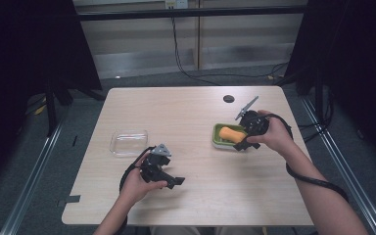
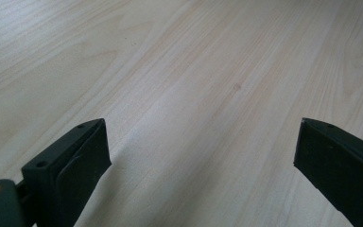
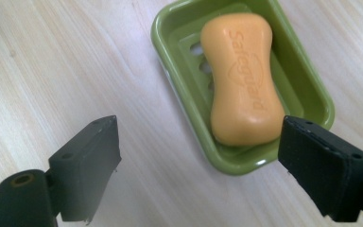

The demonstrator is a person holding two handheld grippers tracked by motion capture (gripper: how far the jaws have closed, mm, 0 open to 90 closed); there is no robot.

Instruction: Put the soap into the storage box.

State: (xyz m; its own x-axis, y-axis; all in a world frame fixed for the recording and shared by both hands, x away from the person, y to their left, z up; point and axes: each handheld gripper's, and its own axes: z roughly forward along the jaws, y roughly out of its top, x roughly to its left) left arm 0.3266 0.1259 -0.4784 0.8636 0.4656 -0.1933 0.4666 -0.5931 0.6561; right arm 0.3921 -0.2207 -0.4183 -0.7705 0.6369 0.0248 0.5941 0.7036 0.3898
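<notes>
High view: clear lid [image 1: 129,142] beside left gripper [image 1: 174,180].

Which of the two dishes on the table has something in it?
The green soap dish by the right tongs: an orange soap bar lies in it. The clear container near the left tongs looks empty.

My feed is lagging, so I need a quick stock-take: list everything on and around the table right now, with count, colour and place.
soap bar: 1, orange, lying in the soap dish
soap dish: 1, green, table's right half
clear lid or tray: 1, transparent, table's left half, empty
dark round disc: 1, black, far edge of table
table: 1, light wood
cable: 1, black, hanging down the back wall
left gripper: 1, black, open, low over bare table
right gripper: 1, black, open, at the soap dish
</notes>
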